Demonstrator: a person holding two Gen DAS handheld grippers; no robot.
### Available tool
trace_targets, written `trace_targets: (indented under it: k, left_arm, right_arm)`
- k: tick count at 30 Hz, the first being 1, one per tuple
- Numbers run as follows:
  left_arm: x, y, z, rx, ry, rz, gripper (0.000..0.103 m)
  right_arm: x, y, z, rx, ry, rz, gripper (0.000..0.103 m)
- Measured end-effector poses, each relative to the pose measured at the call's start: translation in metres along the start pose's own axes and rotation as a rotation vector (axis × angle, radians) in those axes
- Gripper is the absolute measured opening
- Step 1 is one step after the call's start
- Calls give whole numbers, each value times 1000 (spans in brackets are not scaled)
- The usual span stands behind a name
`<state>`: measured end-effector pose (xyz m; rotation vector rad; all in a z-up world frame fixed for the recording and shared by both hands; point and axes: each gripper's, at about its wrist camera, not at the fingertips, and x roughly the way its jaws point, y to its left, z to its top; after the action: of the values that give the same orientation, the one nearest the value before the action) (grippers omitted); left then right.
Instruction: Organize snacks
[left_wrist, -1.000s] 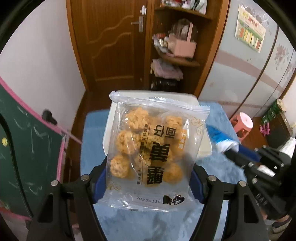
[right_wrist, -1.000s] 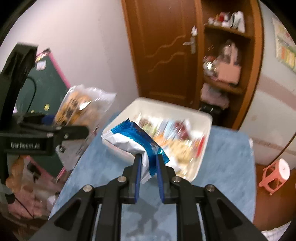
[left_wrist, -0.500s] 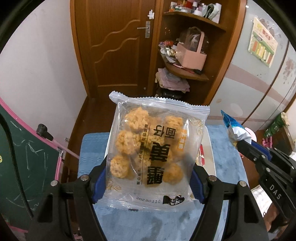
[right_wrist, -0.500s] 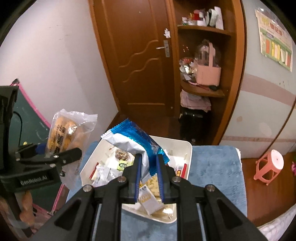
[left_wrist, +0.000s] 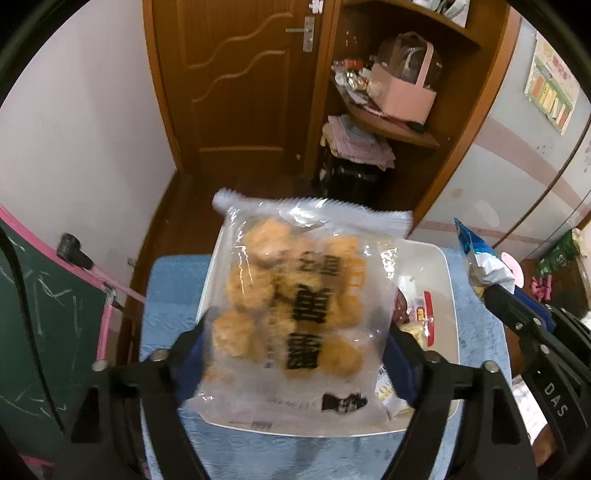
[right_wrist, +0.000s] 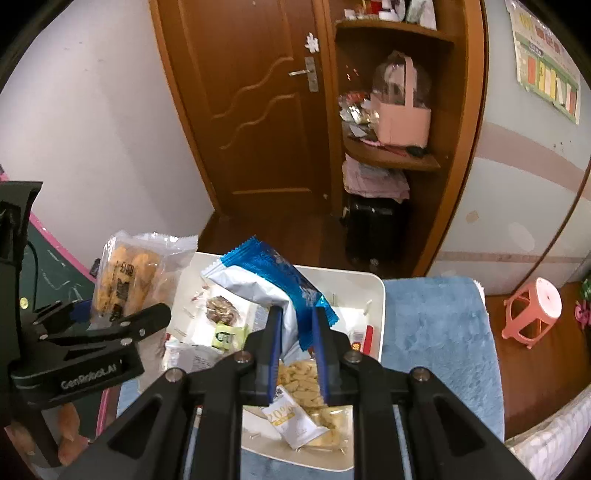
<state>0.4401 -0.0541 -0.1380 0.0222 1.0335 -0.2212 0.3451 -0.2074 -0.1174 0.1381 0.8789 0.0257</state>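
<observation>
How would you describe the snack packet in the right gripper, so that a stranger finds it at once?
Find the white tray on the blue cloth. Above it, the right gripper pinches a packet by one end. This packet is opaque, blue and white; the bag beside it, between the left gripper's opening jaws, is clear and shows golden balls.

Blue-and-white snack packet (right_wrist: 271, 280) between right gripper (right_wrist: 295, 326) jaws, above white tray (right_wrist: 380, 314)

Dim, warm indoor light; fisheye bends the door (left_wrist: 236, 85) and darkens the corners; the clear snack bag (left_wrist: 299, 314) is motion-blurred, with glare on its plastic
</observation>
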Motion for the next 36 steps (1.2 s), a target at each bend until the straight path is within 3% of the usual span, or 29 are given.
trace_targets:
  k: [3, 5, 9, 13, 22, 36]
  left_arm:
    - [18, 2, -1, -8, 46, -18, 89]
    - [32, 5, -2, -29, 90, -38, 93]
    - [36, 8, -7, -35, 71, -37, 102]
    - [35, 6, -12, -10, 43, -6, 102]
    - [17, -4, -19, 6, 15, -18, 102]
    - [-48, -22, -46, 20, -61, -22, 102]
  right_arm:
    - [19, -1, -4, 5, 48, -6, 28]
    - [35, 0, -9, 12, 106, 4, 43]
    - [44, 1, -20, 11, 135, 8, 44]
    - [46, 1, -25, 16, 147, 14, 44]
    - [40, 0, -30, 20, 147, 12, 44]
    - [-18, -3, -47, 29, 104, 27, 44]
